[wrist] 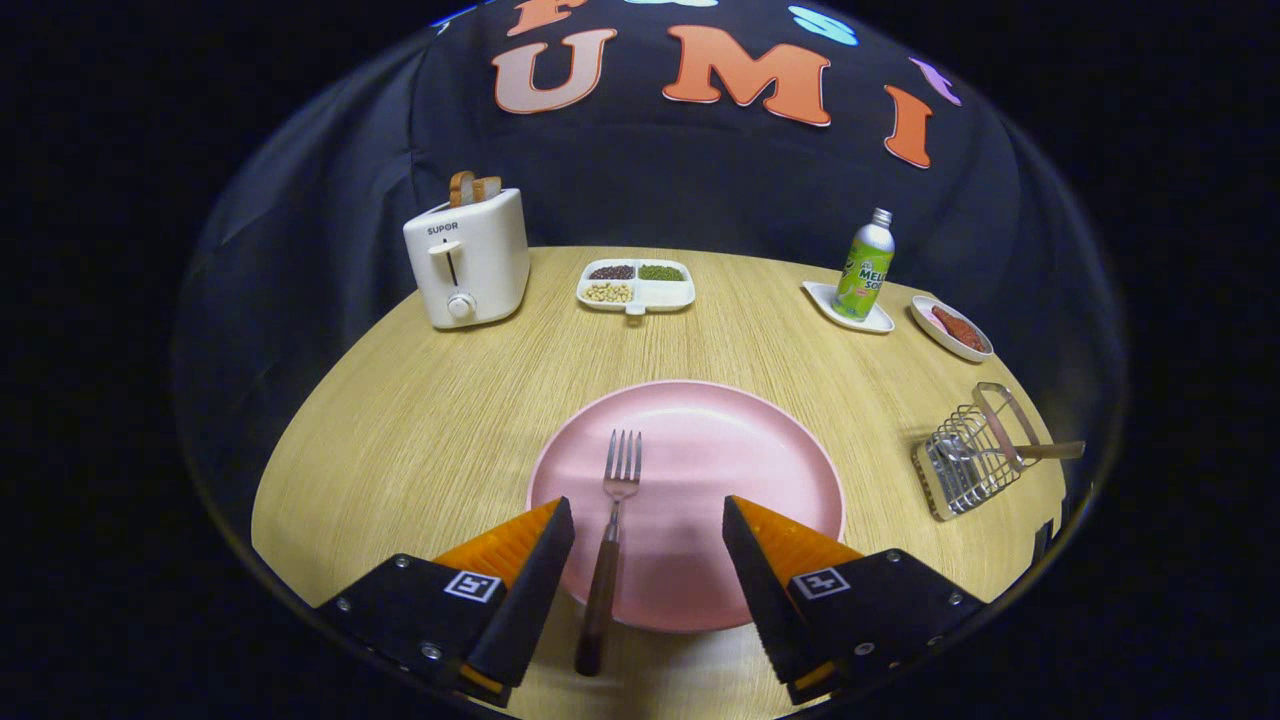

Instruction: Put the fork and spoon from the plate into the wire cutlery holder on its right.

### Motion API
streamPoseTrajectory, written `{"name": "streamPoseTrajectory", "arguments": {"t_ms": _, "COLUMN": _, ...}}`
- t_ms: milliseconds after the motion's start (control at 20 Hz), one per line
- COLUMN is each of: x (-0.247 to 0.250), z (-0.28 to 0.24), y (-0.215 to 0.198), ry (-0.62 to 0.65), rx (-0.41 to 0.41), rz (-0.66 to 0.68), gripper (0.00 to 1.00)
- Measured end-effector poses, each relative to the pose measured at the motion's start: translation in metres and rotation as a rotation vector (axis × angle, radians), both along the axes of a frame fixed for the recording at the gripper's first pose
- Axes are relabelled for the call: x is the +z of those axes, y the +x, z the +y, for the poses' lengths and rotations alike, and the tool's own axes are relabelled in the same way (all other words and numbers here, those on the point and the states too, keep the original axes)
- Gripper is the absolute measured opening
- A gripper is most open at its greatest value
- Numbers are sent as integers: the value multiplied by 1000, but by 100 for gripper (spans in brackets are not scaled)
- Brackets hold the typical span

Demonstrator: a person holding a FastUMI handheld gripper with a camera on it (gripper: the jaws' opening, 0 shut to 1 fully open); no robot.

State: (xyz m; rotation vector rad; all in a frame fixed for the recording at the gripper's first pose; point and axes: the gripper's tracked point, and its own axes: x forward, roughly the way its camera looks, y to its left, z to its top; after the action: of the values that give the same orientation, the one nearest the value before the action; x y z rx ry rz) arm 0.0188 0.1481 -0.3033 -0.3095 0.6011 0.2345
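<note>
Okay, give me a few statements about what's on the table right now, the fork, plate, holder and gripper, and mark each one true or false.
1. The fork lies on the pink plate. True.
2. The gripper is shut on the fork. False: its fingers are open, with the fork handle between them.
3. The wire cutlery holder already has a utensil in it. True: a handle sticks out.
4. The toaster stands beside the holder. False: it stands across the table, beyond the plate.

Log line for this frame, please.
gripper: open, over plate | fork: on plate, between fingers | spoon: in holder
</note>
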Motion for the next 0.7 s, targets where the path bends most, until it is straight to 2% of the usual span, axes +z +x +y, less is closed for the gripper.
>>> {"name": "streamPoseTrajectory", "arguments": {"t_ms": 50, "x": -3, "z": 1, "y": 0, "ry": -8, "rx": 5, "rz": 1, "gripper": 83}}
{"name": "streamPoseTrajectory", "arguments": {"t_ms": 200, "x": -9, "z": 3, "y": 2, "ry": -38, "rx": 19, "rz": 8, "gripper": 69}}
{"name": "streamPoseTrajectory", "arguments": {"t_ms": 350, "x": -19, "z": 5, "y": 2, "ry": -38, "rx": 16, "rz": 42, "gripper": 47}}
{"name": "streamPoseTrajectory", "arguments": {"t_ms": 500, "x": -25, "z": 7, "y": 2, "ry": -41, "rx": 20, "rz": 64, "gripper": 33}}
{"name": "streamPoseTrajectory", "arguments": {"t_ms": 600, "x": -26, "z": 6, "y": 1, "ry": -51, "rx": 18, "rz": 71, "gripper": 20}}
{"name": "streamPoseTrajectory", "arguments": {"t_ms": 650, "x": -26, "z": 5, "y": 3, "ry": -51, "rx": 12, "rz": 68, "gripper": 9}}
{"name": "streamPoseTrajectory", "arguments": {"t_ms": 700, "x": -25, "z": 3, "y": 2, "ry": -49, "rx": 3, "rz": 76, "gripper": 7}}
